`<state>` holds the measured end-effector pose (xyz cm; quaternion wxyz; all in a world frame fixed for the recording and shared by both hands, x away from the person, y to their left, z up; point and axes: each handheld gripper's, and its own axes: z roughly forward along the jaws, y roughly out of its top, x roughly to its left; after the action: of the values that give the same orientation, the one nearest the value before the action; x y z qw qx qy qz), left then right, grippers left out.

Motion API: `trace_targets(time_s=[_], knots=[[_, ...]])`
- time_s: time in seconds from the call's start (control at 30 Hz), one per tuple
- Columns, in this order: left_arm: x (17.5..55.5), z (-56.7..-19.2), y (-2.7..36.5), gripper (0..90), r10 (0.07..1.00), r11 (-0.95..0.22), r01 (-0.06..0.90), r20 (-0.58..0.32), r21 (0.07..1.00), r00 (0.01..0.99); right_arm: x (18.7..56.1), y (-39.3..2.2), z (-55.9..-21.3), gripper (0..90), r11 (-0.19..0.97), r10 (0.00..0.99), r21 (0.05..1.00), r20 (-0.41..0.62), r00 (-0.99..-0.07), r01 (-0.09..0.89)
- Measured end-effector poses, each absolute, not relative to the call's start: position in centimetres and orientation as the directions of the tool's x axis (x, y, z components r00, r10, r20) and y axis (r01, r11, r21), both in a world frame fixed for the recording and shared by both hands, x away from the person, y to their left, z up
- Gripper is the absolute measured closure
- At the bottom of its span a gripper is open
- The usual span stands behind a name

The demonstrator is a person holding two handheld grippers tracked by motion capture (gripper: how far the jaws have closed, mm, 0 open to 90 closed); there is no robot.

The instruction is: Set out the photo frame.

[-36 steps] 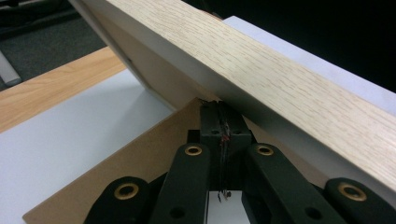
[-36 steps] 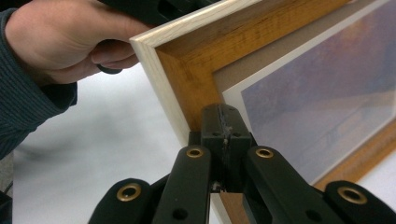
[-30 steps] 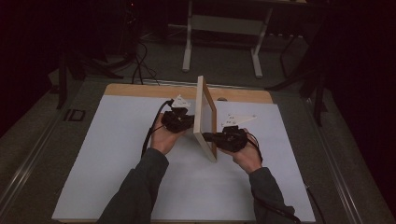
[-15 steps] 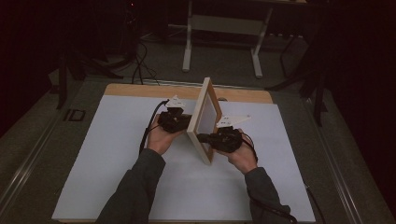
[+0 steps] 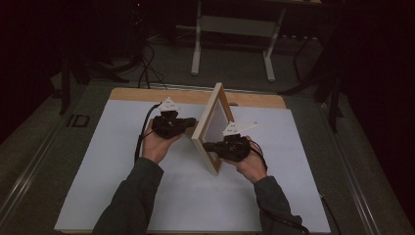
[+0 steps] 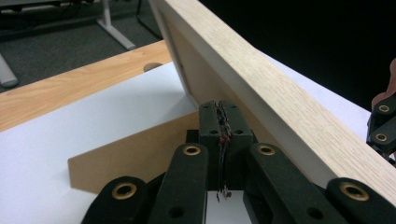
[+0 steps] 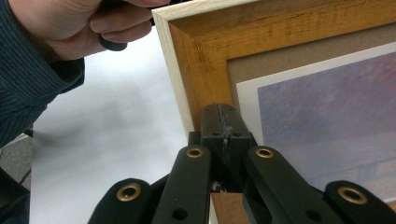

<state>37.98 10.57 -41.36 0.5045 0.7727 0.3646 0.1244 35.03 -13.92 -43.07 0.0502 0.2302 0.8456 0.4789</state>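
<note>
Your left gripper (image 5: 188, 122), jaws pressed together, is touching the back of the picture frame (image 5: 210, 125), which is standing tilted on the white table (image 5: 98, 186). Your right gripper (image 5: 208, 146), jaws likewise together, is meeting its front corner.

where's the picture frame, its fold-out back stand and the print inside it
picture frame (image 5: 206, 126): high view, pale wooden side edge facing the left hand
back stand (image 6: 135, 161): left gripper view, flat brown face of the board
print (image 7: 327, 126): right gripper view, purplish picture area inside the white border
</note>
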Motion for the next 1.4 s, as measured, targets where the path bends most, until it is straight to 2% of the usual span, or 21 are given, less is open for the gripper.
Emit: trace_targets(time_s=[0.3, 0.57, 0.73, 0.97, 1.13, 1.4], knots=[[37.2, -40.7, 11.3, 83.1, 0.703, -0.199, 0.448, -0.192, 0.872, 0.685, 34.9, -13.7, -43.1, 89.8, 0.435, 0.434, 0.834, 0.136, -0.891, 0.339], [36.5, -40.4, 11.3, 67.0, 0.699, -0.173, 0.47, -0.228, 0.866, 0.678, 34.9, -13.6, -43.1, 89.2, 0.443, 0.435, 0.832, 0.126, -0.891, 0.334], [36.0, -40.1, 11.1, 63.2, 0.697, -0.168, 0.455, -0.221, 0.874, 0.682, 34.9, -13.7, -43.3, 85.5, 0.465, 0.447, 0.822, 0.103, -0.889, 0.329], [35.5, -39.9, 11.1, 54.4, 0.715, -0.135, 0.452, -0.23, 0.882, 0.66, 35.3, -14.4, -43.5, 73.8, 0.45, 0.49, 0.821, 0.102, -0.866, 0.352], [35.0, -39.4, 11.1, 50.9, 0.714, -0.093, 0.44, -0.248, 0.893, 0.654, 35.5, -14.9, -43.4, 70.8, 0.441, 0.505, 0.824, 0.102, -0.857, 0.357], [34.1, -39.2, 10.1, 42.7, 0.721, -0.105, 0.43, -0.229, 0.897, 0.654, 35.8, -16.2, -43.1, 67.3, 0.412, 0.533, 0.831, 0.113, -0.838, 0.374]])
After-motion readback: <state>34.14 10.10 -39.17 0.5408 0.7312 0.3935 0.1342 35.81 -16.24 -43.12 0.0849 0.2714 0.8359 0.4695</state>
